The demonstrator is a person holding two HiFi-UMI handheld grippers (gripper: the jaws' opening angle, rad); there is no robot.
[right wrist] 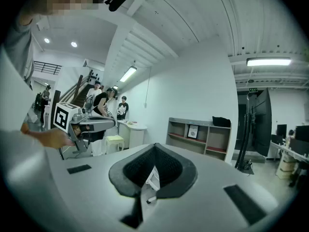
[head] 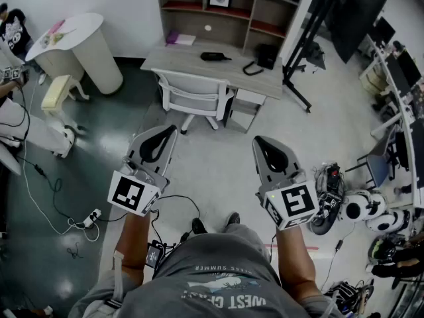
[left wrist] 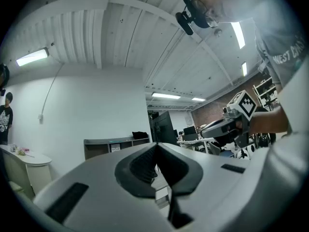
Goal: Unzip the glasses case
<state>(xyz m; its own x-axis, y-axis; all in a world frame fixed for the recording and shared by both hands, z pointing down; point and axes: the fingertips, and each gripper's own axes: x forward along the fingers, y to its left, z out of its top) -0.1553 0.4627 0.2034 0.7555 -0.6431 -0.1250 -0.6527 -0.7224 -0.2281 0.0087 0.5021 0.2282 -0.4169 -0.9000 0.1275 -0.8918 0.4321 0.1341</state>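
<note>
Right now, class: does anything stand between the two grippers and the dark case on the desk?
The white chair, at the near edge of the desk, stands between the dark case and the left gripper and right gripper.

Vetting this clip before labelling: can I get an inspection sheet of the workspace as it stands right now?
Surface: desk ahead, behind a white chair; not yet reached.
Job's things: small black item on the desk, perhaps the case; too small to tell.
Clutter: black bag and purple item on the desk.
Grippers: left claw and right claw both shut, empty, held over the floor.
Cables: power strip on the floor at the left.
Surroundings: shelf unit, round white table, people standing by.
</note>
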